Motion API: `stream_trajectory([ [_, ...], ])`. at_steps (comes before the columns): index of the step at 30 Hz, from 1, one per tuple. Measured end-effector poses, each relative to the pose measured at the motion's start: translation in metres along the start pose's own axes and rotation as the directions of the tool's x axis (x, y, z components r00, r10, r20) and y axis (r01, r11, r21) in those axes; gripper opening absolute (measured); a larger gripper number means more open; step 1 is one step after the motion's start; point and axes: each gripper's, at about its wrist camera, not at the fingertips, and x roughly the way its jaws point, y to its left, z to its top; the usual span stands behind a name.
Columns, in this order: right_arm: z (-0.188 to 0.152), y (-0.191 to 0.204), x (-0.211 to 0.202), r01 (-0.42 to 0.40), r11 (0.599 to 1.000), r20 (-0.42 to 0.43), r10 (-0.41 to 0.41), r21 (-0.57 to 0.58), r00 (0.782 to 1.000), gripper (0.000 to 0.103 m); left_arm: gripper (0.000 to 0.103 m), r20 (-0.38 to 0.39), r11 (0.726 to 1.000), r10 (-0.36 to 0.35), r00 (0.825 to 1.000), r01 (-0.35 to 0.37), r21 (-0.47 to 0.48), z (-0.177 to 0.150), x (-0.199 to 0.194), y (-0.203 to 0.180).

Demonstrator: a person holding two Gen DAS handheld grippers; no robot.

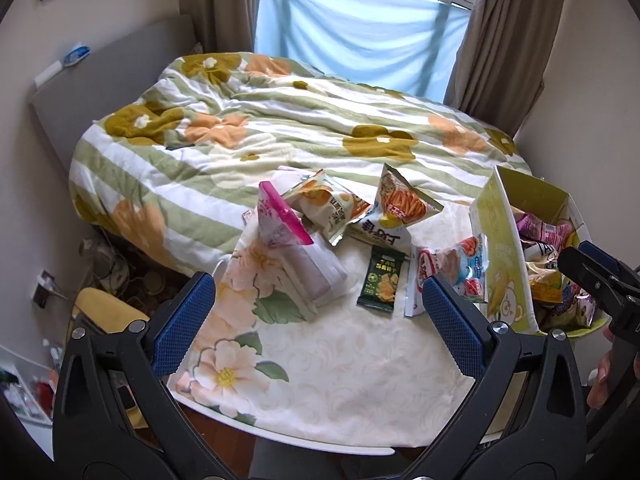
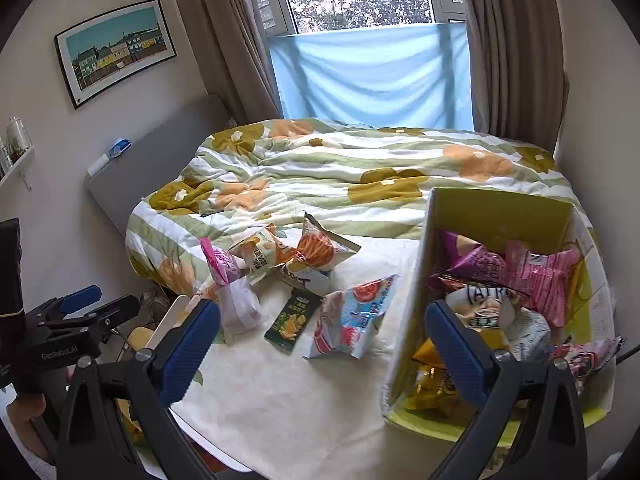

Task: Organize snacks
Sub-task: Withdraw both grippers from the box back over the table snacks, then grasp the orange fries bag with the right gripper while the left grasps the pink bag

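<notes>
Several snack packets lie on a round table with a floral cloth. Among them are a pink-topped pouch, an orange and white bag, a carrot-stick bag, a dark green packet and a light blue bag. A yellow-green cardboard box at the right holds several packets. My left gripper hovers open above the table's near part, nothing between its fingers. My right gripper stands open near the box, its right finger over the box's contents. The blue bag and green packet lie between its fingers' lines.
A bed with a striped flower duvet lies right behind the table. A window with a blue cloth and brown curtains is at the back. A yellow chair and floor clutter sit to the left below the table.
</notes>
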Motion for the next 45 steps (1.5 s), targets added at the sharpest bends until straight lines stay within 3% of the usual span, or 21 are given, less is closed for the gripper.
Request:
stream_trajectory([
  [6, 0.017, 0.031, 0.059, 0.035, 0.998, -0.034, -0.033, 0.058, 0.999, 0.102, 0.102, -0.067, 0.998, -0.057, 0.996, 0.058, 0.012, 0.035, 0.058, 0.038],
  [13, 0.030, 0.036, 0.129, 0.121, 0.977, -0.075, -0.109, 0.176, 0.991, 0.102, 0.102, -0.158, 0.990, -0.130, 0.979, 0.136, 0.026, 0.062, 0.144, 0.057],
  [22, 0.033, 0.022, 0.203, 0.254, 0.931, -0.149, -0.221, 0.261, 0.964, 0.102, 0.100, -0.282, 0.977, -0.211, 0.936, 0.212, -0.028, 0.064, 0.241, 0.071],
  [24, 0.033, 0.021, 0.216, 0.276, 0.923, -0.164, -0.239, 0.267, 0.957, 0.102, 0.097, -0.303, 0.975, -0.214, 0.929, 0.221, -0.010, 0.064, 0.252, 0.070],
  [27, 0.033, 0.021, 0.232, 0.300, 0.916, -0.188, -0.256, 0.265, 0.948, 0.093, 0.094, -0.336, 0.972, -0.223, 0.915, 0.235, -0.003, 0.060, 0.266, 0.068],
  [29, 0.032, 0.021, 0.241, 0.316, 0.912, -0.203, -0.268, 0.262, 0.942, 0.090, 0.081, -0.356, 0.971, -0.225, 0.907, 0.239, -0.005, 0.057, 0.273, 0.068],
  [37, 0.028, 0.017, 0.257, 0.356, 0.891, -0.234, -0.296, 0.281, 0.926, 0.086, 0.056, -0.363, 0.970, -0.222, 0.905, 0.243, 0.011, 0.055, 0.283, 0.074],
  [45, 0.026, 0.016, 0.270, 0.374, 0.887, -0.259, -0.307, 0.270, 0.916, 0.072, 0.051, -0.365, 0.964, -0.246, 0.898, 0.266, 0.005, 0.056, 0.282, 0.080],
])
